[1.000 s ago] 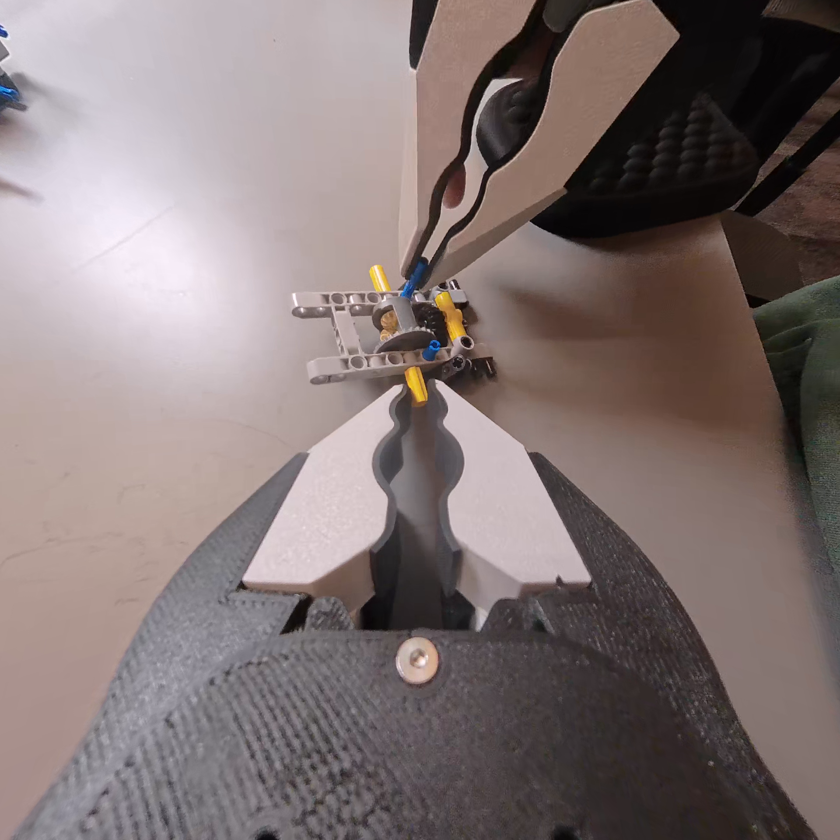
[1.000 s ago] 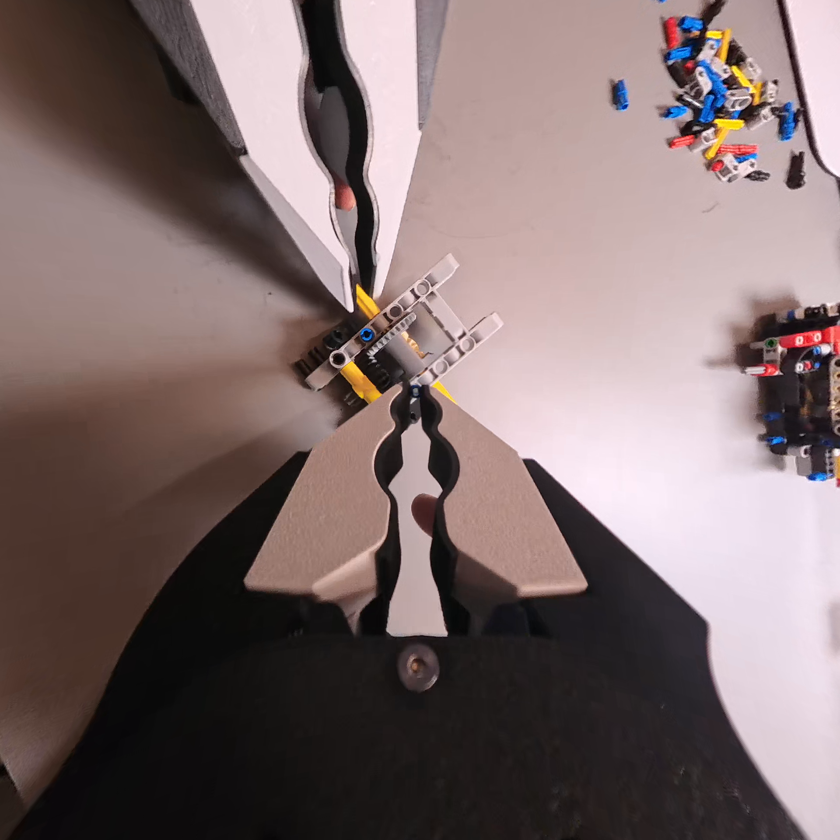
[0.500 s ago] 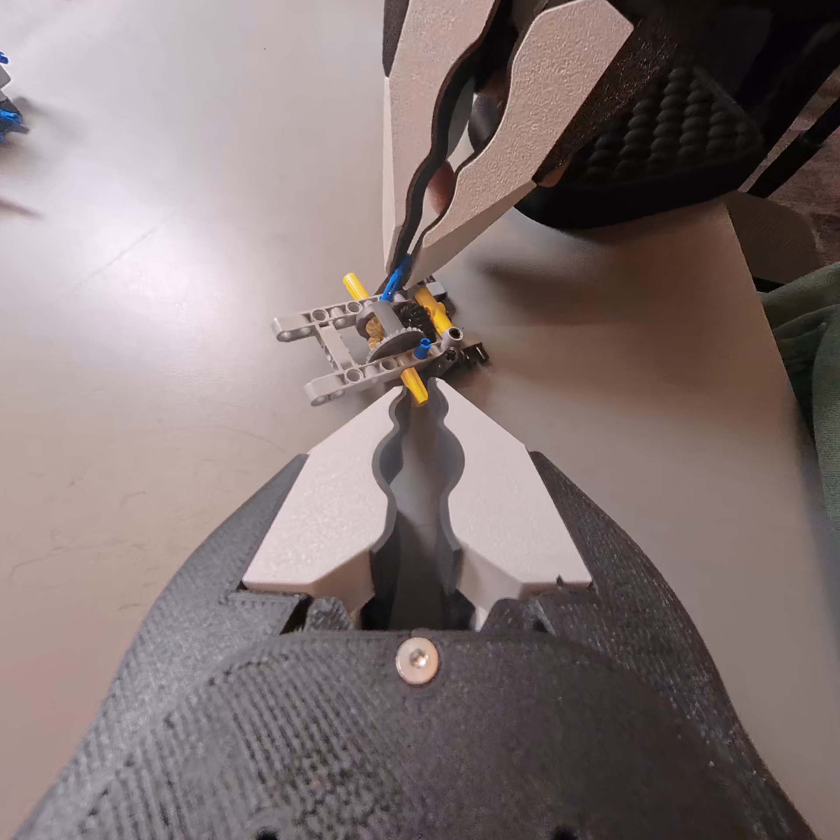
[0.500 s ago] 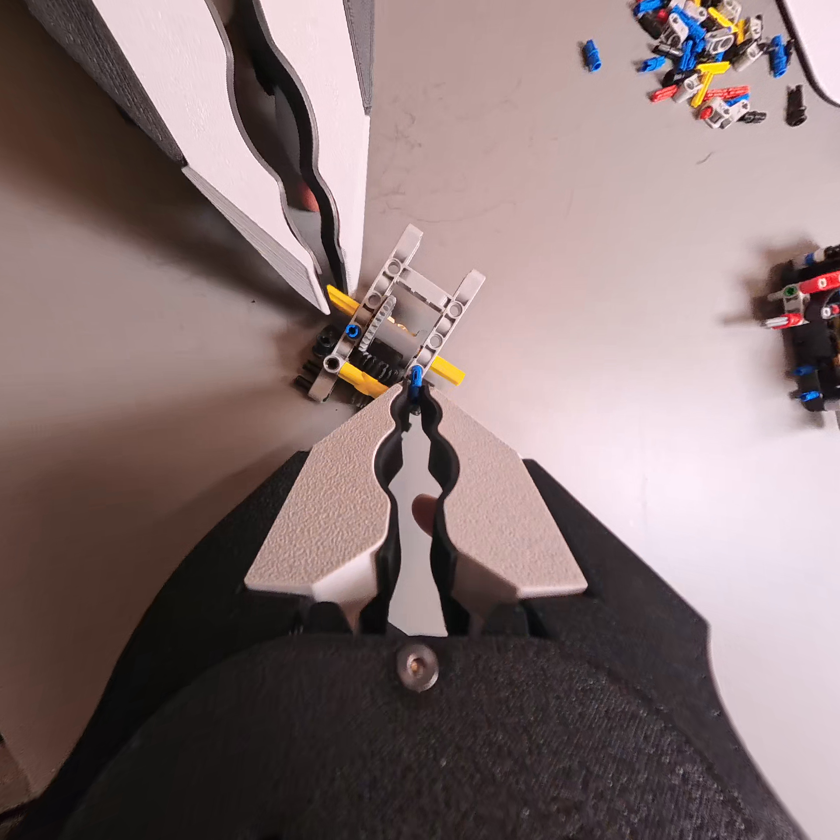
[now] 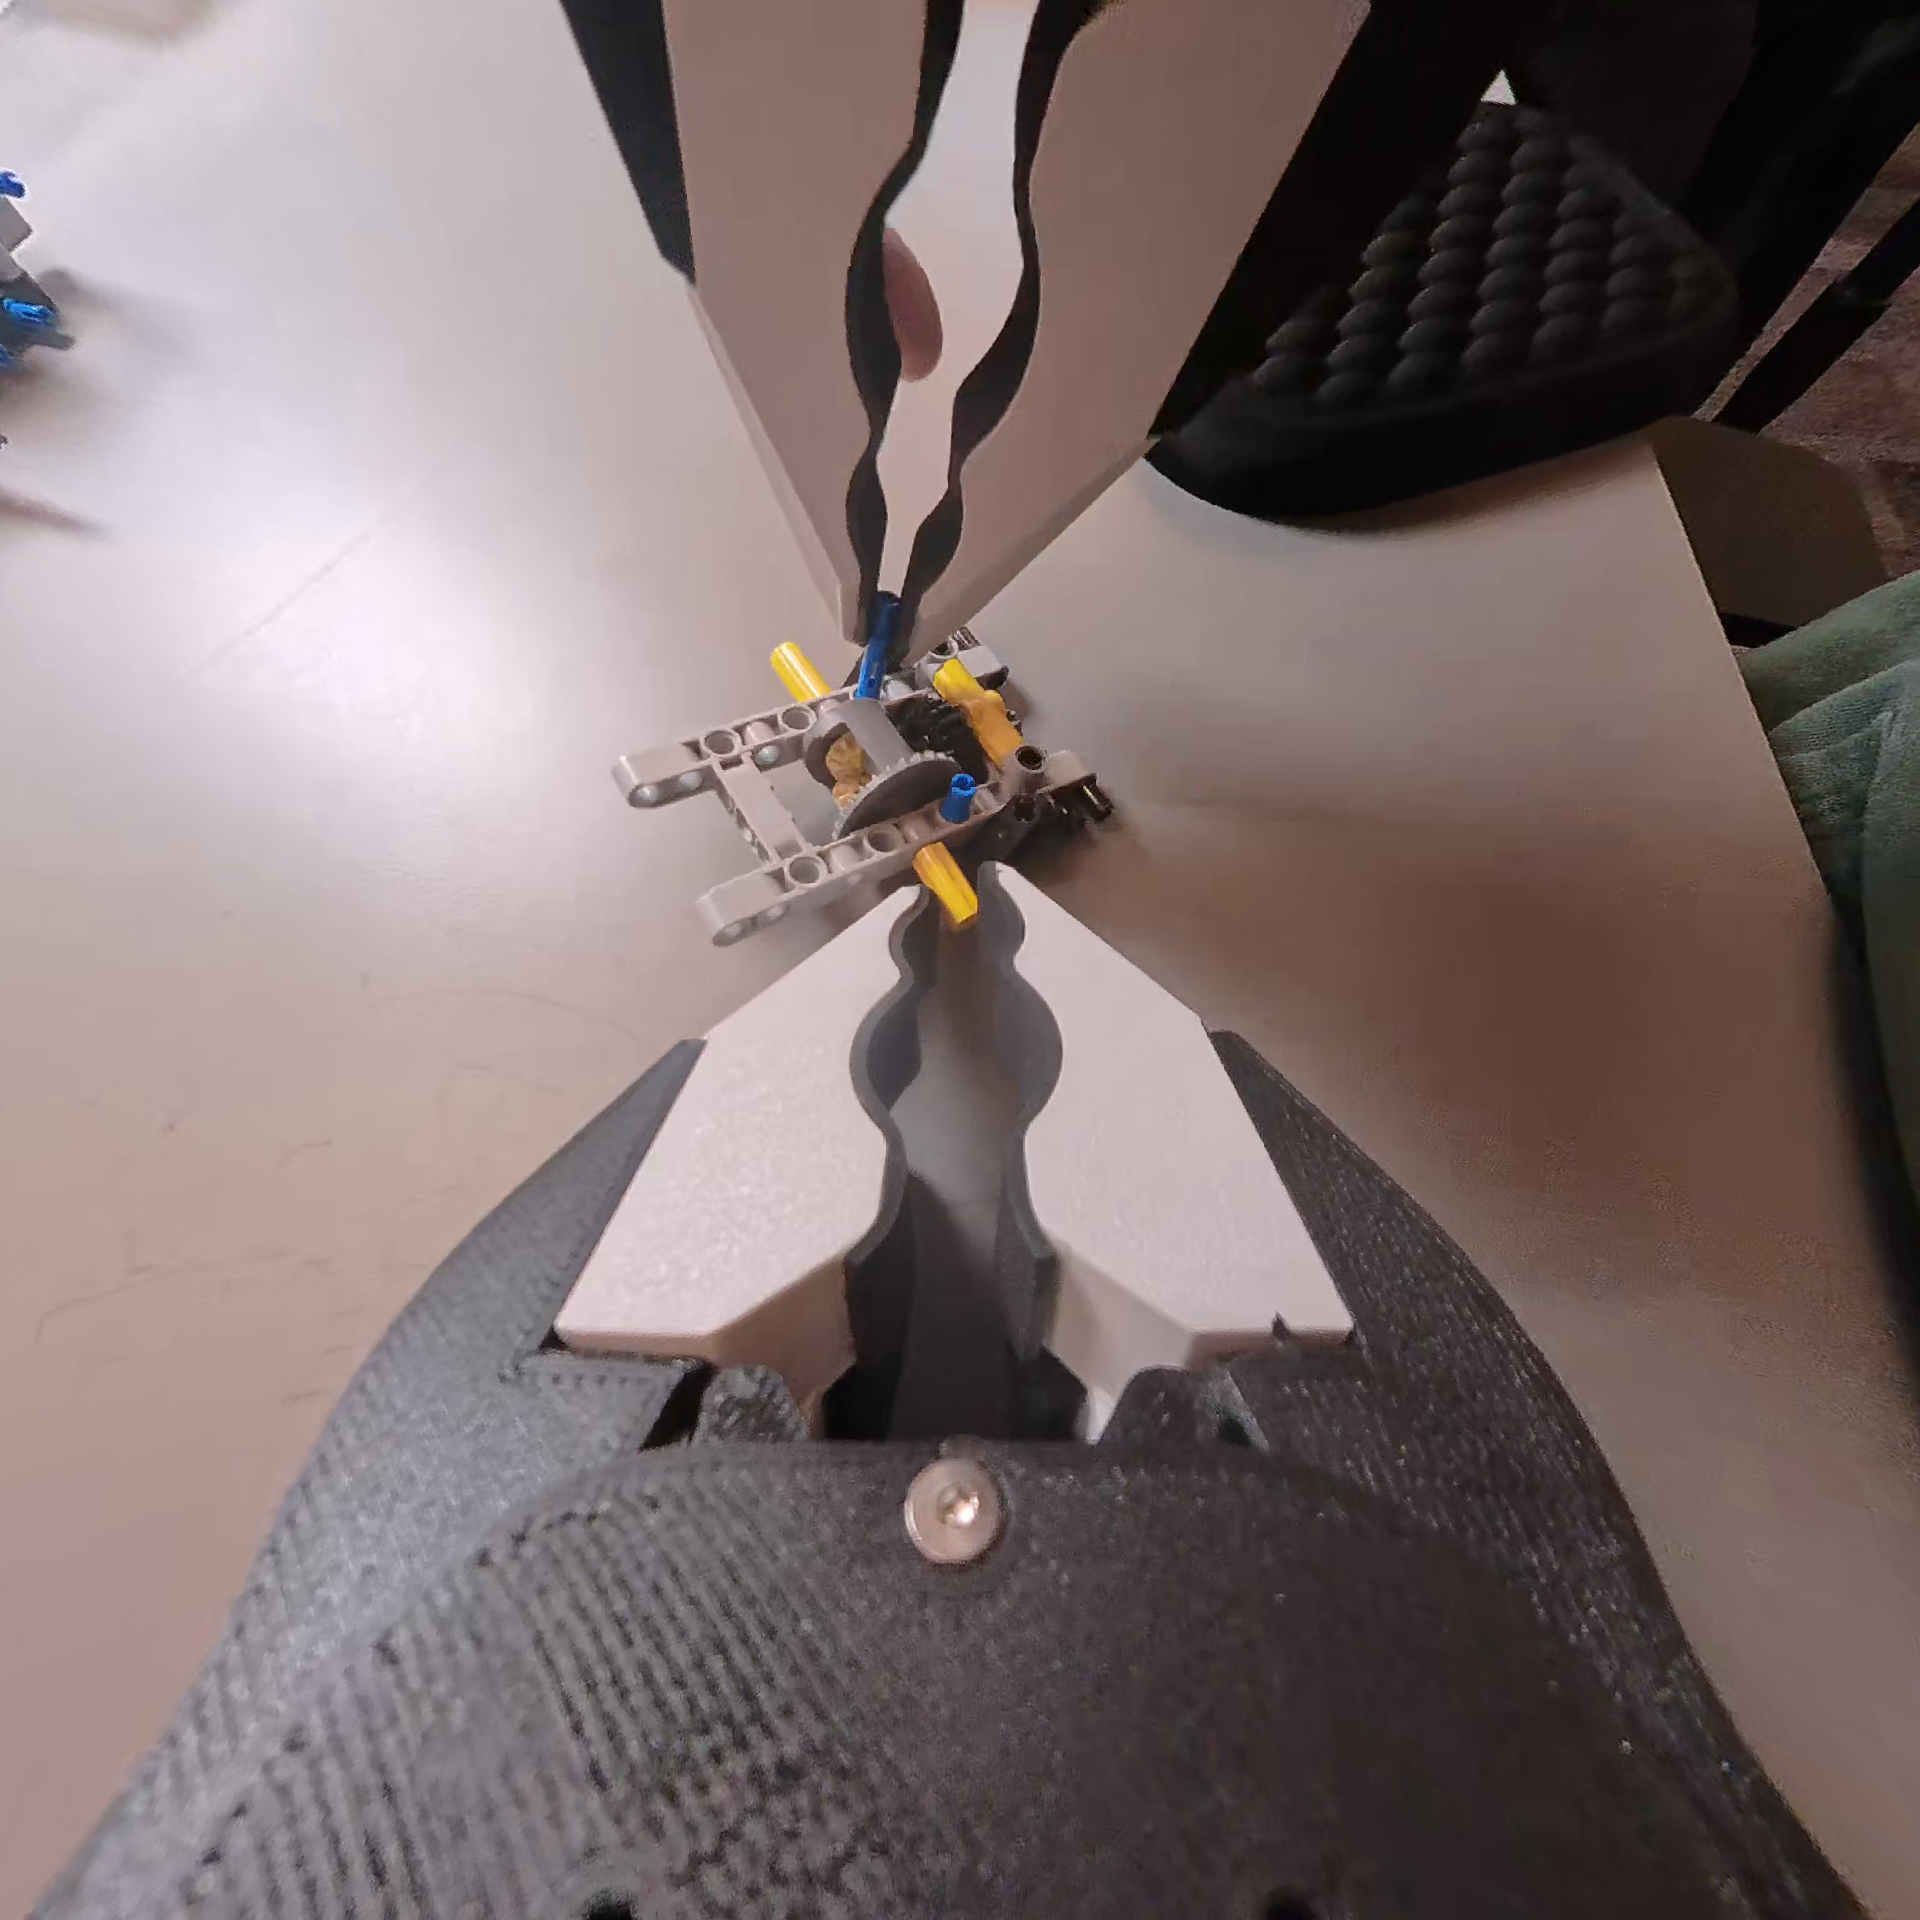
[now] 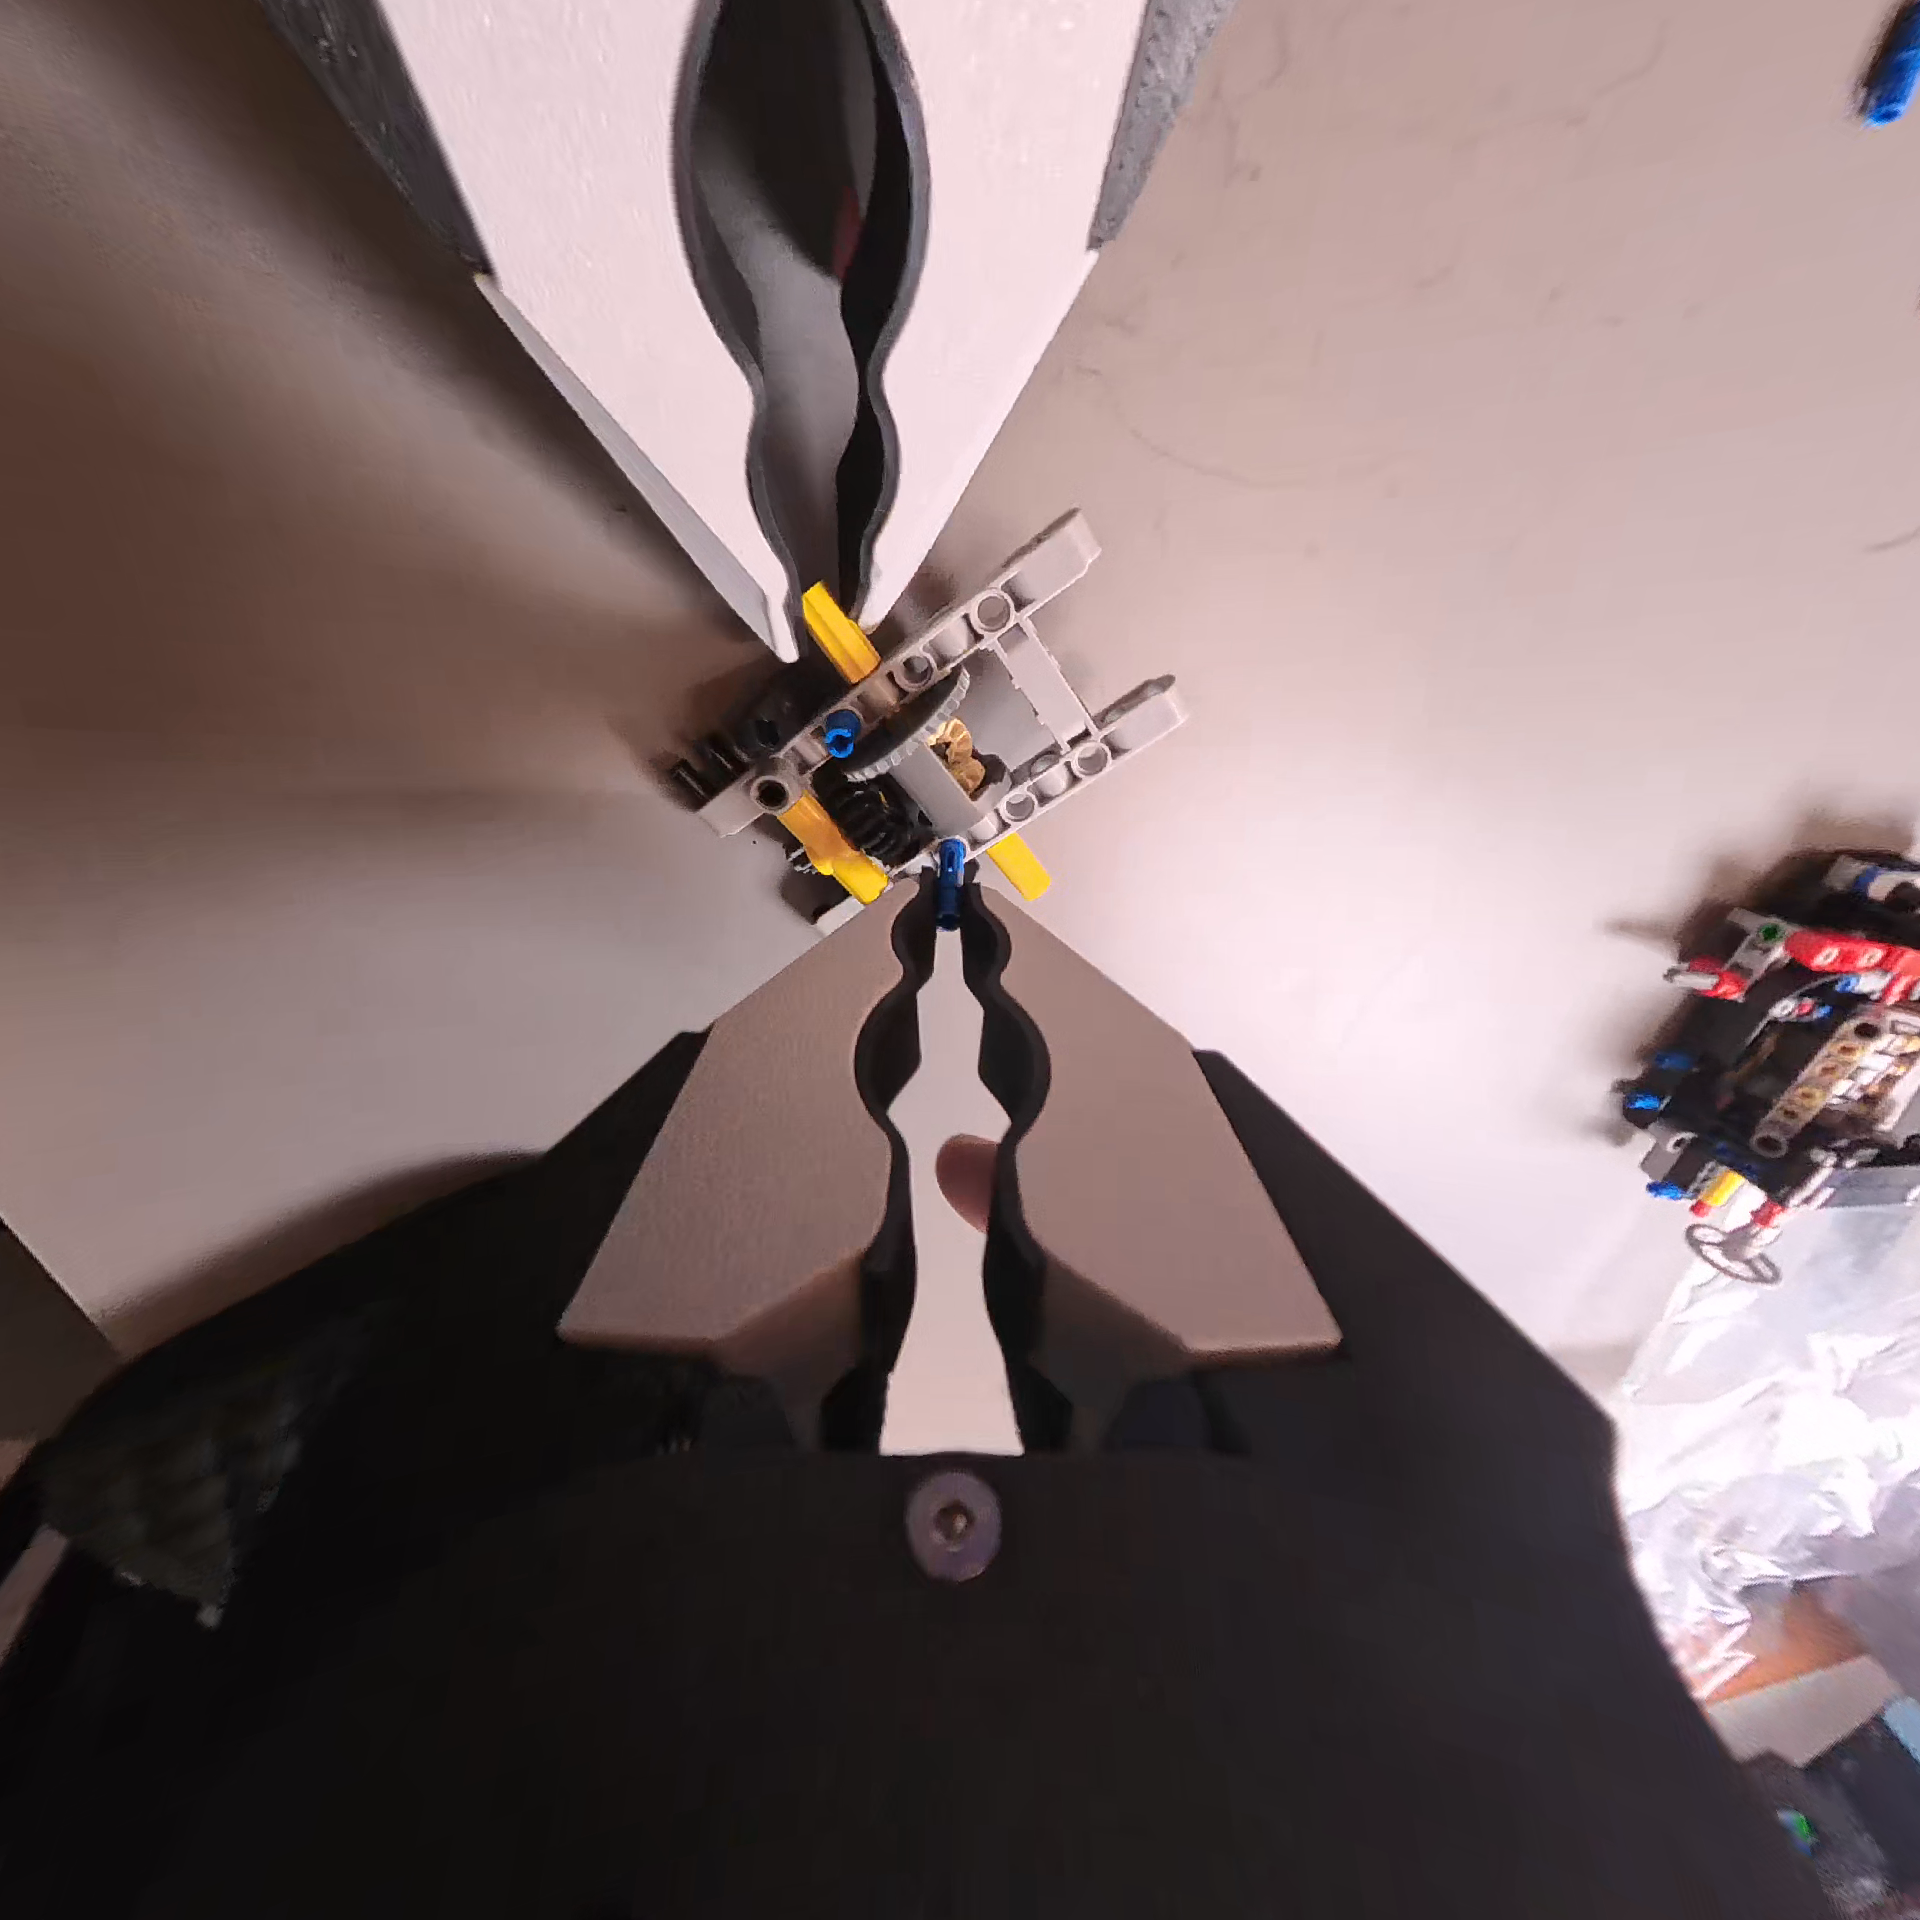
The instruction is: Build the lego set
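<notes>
A small lego assembly (image 5: 764, 821) lies on the beige table: a grey beam frame with a grey gear, black gears and yellow axles. It also shows in the right wrist view (image 6: 1023, 665). My left gripper (image 5: 951, 894) is shut on the end of a yellow axle (image 5: 948, 883) that sticks out of the near beam. My right gripper (image 6: 948, 891) is shut on a blue pin (image 6: 948, 883) and holds its tip against the frame's other beam. In the left wrist view the right gripper (image 5: 883, 623) comes down from above with the blue pin (image 5: 881, 636). A second blue pin (image 5: 958, 795) sits in the near beam.
A larger part-built black, red and blue model (image 6: 1787, 1049) stands to the right, with a clear plastic bag (image 6: 1787, 1403) in front of it. A loose blue piece (image 6: 1886, 94) lies farther off. A black chair seat (image 5: 1455, 260) and green cloth (image 5: 1870, 779) lie past the table's edge. Across from one pair of fingers to the other is roughly 5 cm.
The assembly has turned a little on the table. My right gripper has swung more upright with the blue pin still at the far beam. Both grippers have kept their grip.
</notes>
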`<state>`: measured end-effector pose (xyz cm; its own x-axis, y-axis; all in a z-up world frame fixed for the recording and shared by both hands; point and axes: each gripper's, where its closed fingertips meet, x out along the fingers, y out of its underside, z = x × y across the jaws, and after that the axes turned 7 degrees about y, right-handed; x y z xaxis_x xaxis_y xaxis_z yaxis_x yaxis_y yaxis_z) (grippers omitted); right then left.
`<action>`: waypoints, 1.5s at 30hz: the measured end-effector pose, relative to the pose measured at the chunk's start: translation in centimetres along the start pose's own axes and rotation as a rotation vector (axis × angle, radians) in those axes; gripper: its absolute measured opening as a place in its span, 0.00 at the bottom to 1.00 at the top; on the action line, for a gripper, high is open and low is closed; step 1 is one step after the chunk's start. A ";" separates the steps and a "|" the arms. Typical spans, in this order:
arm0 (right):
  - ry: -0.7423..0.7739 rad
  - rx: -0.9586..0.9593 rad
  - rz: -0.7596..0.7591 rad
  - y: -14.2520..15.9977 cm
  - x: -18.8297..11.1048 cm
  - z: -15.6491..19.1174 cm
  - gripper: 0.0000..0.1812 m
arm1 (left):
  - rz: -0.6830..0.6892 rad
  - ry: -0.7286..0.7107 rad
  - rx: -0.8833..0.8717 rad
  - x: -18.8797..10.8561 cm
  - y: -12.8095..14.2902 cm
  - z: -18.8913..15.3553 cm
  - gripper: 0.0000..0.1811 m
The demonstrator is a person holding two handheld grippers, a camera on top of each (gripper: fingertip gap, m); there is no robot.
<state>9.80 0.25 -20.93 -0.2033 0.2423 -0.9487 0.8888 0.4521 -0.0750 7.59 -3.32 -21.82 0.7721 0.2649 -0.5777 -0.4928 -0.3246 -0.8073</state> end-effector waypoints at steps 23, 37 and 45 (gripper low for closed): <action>-0.057 0.184 -0.209 -0.1 -0.1 0.7 0.02 | -0.013 -0.004 -0.027 0.0 -0.2 0.3 0.03; -0.006 0.331 -0.346 -0.2 -0.6 0.5 0.02 | 0.004 -0.008 -0.028 0.1 0.1 0.3 0.03; 0.105 0.317 -0.362 -0.1 -0.3 0.5 0.02 | -0.009 -0.002 -0.028 0.1 -0.1 0.2 0.03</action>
<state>10.02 -0.32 -20.81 -0.5480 0.2105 -0.8096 0.8314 0.2436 -0.4994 7.63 -3.11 -21.79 0.7758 0.2696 -0.5705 -0.4741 -0.3477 -0.8089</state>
